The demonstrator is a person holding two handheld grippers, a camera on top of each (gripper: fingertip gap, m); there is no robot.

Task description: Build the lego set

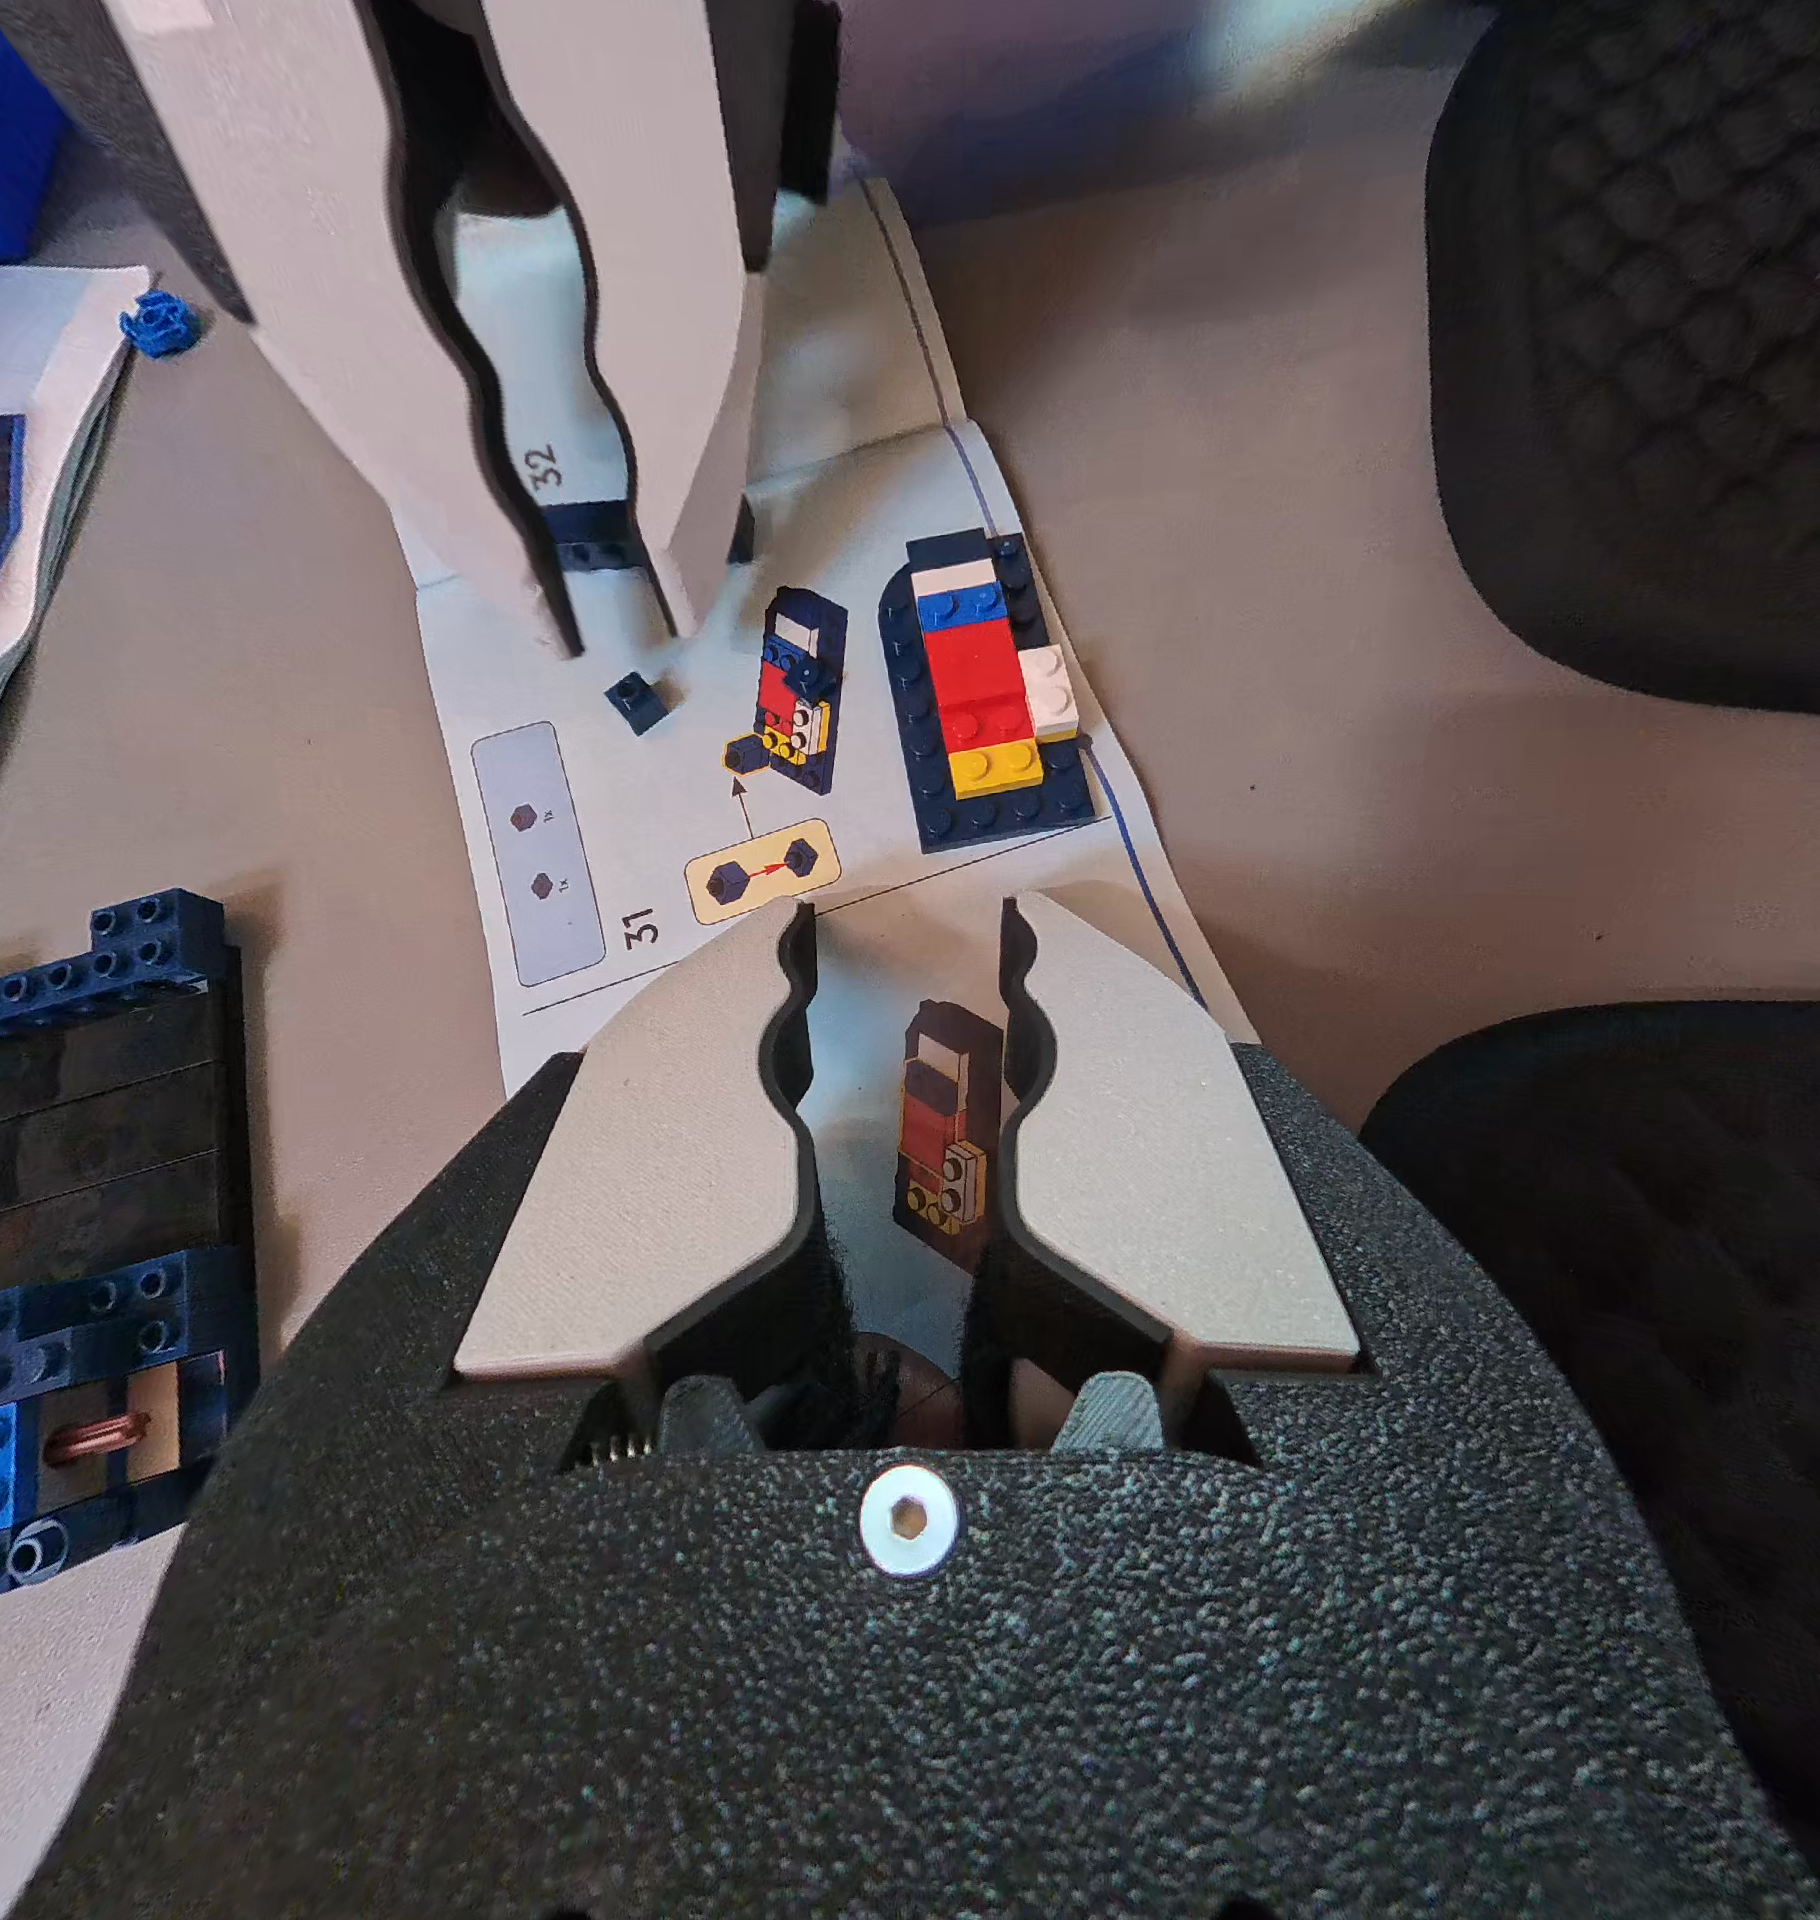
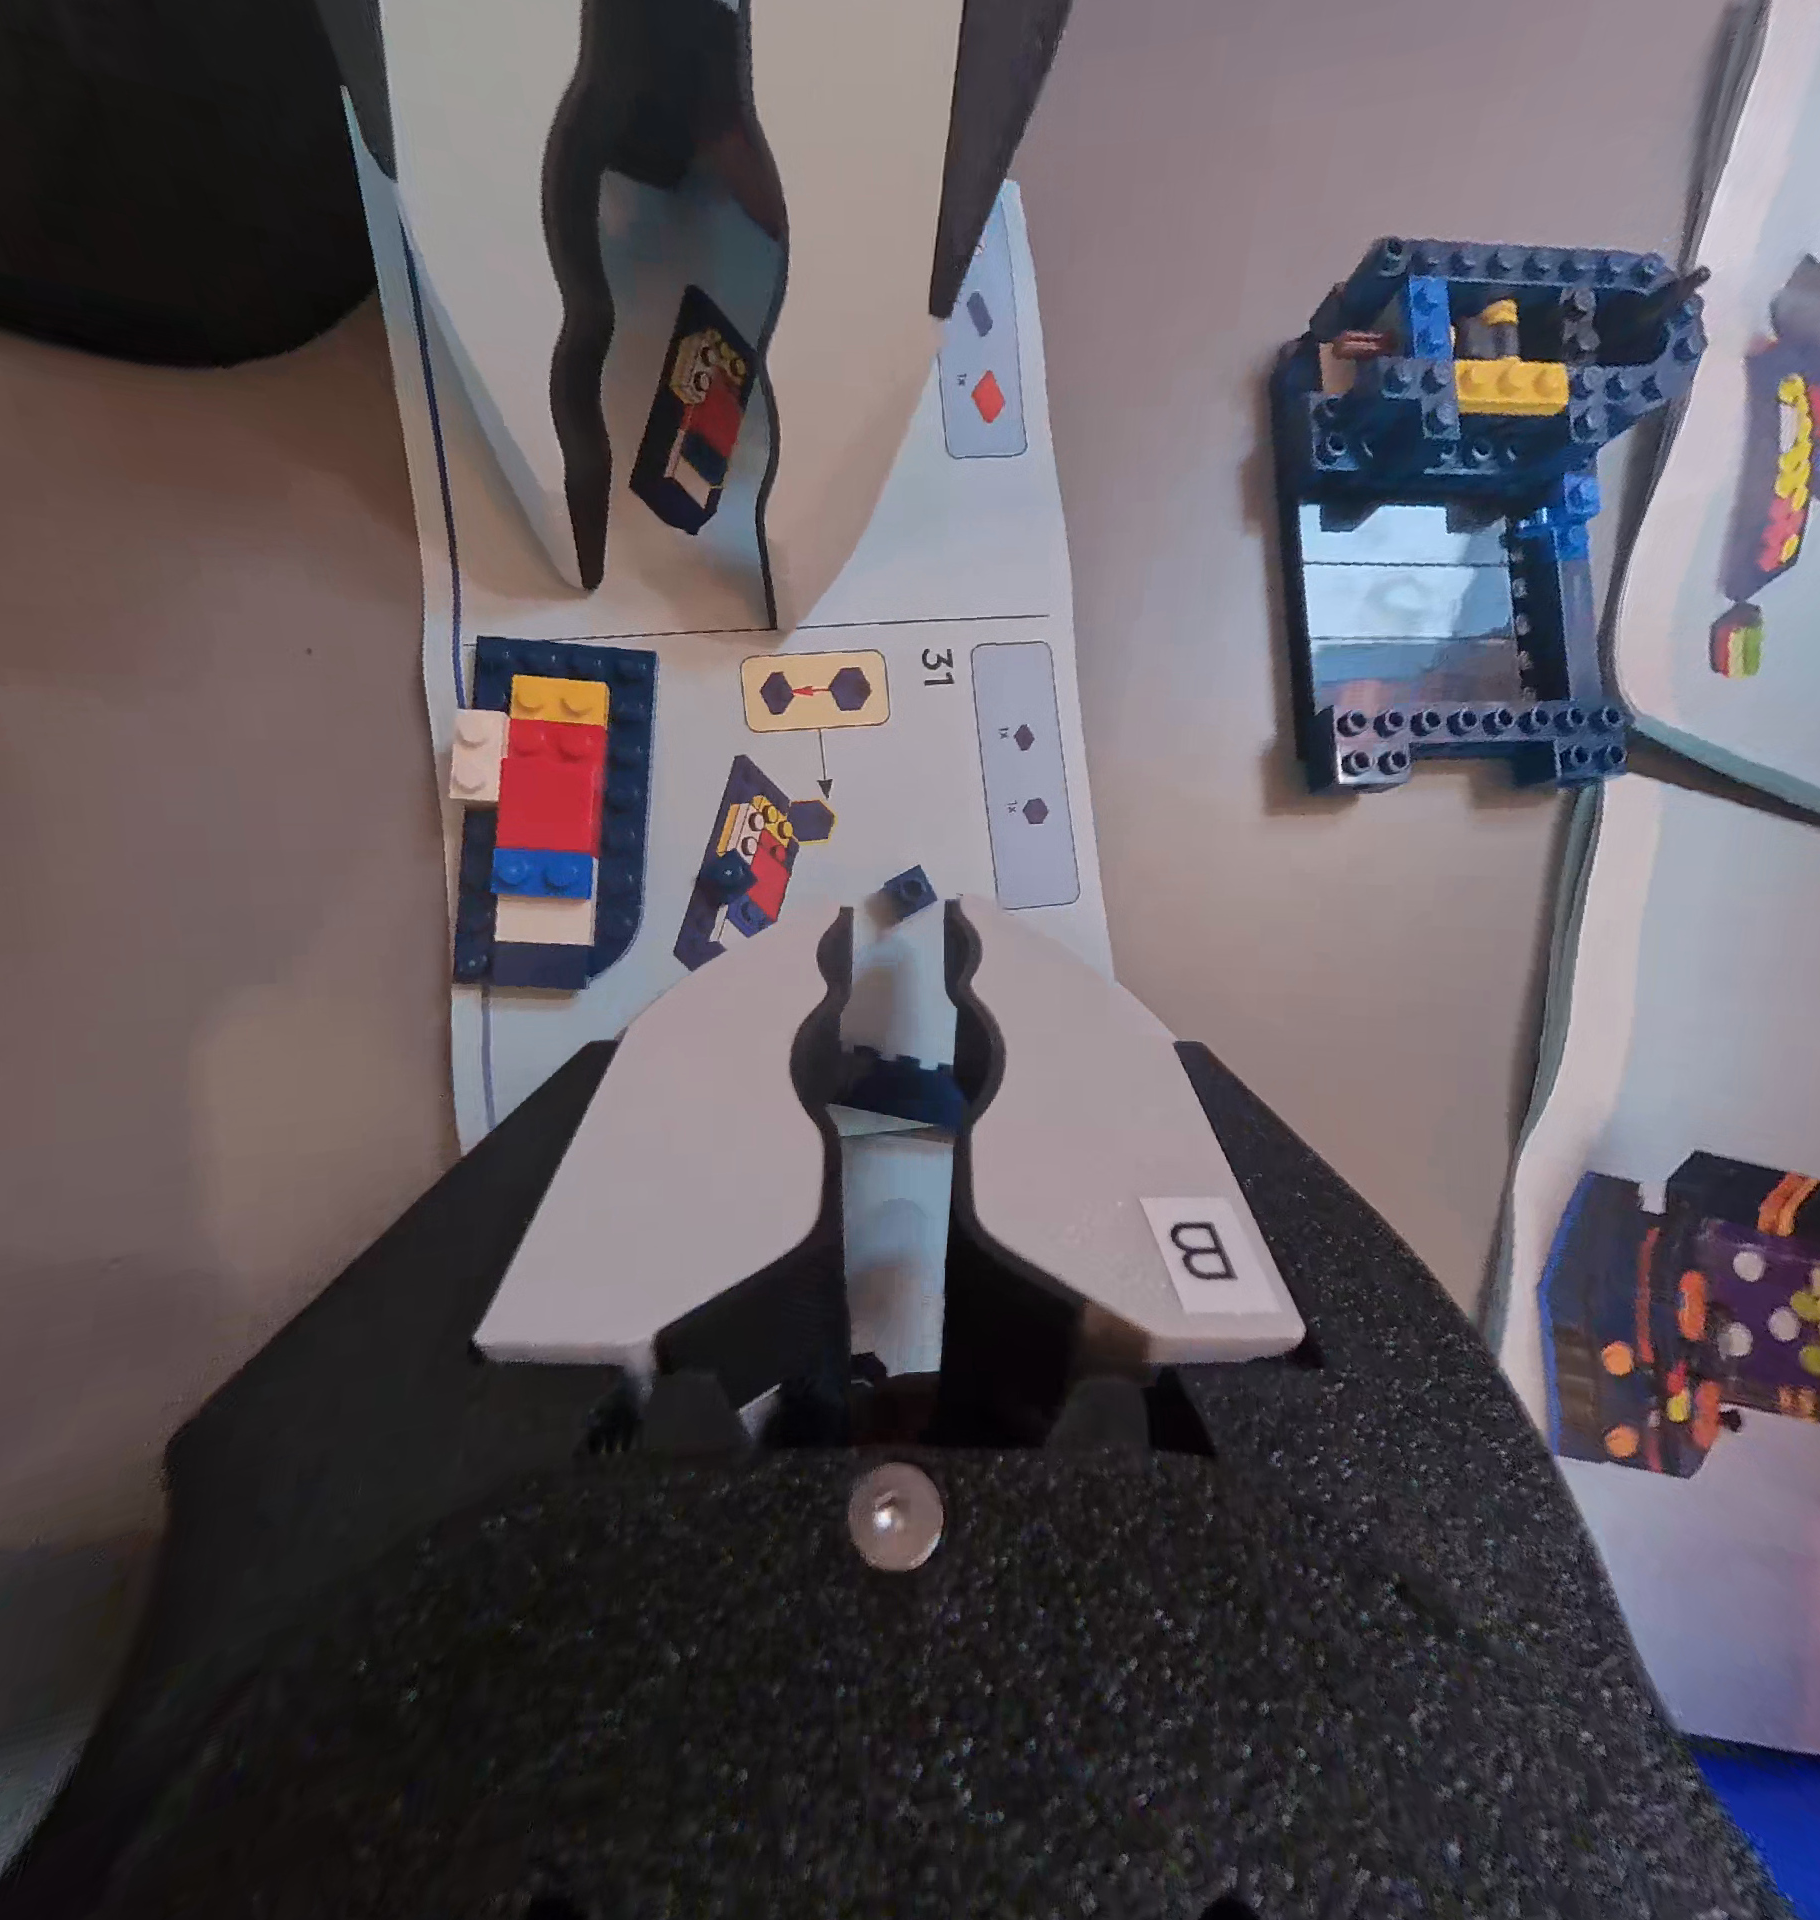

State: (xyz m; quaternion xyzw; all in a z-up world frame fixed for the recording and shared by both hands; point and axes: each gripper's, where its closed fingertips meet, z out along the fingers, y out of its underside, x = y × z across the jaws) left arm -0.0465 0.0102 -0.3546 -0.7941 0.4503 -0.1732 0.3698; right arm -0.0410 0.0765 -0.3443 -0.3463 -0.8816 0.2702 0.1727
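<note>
Both grippers have textured black bodies, pale grey fingers (image 1: 677,1143) with wavy black pads, and a silver screw (image 1: 907,1520).

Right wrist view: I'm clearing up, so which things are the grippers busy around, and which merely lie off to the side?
Around the grippers: instruction sheet; loose dark blue brick, just beyond the open right gripper's tips; coloured brick build on the sheet; open left gripper over the sheet.
Off to the side: dark blue frame build; picture booklets.

We logged a small dark-blue brick (image 1: 636,701) lying loose on the instruction sheet (image 1: 532,665), just off the right gripper (image 2: 895,914)'s parted tips.
</note>
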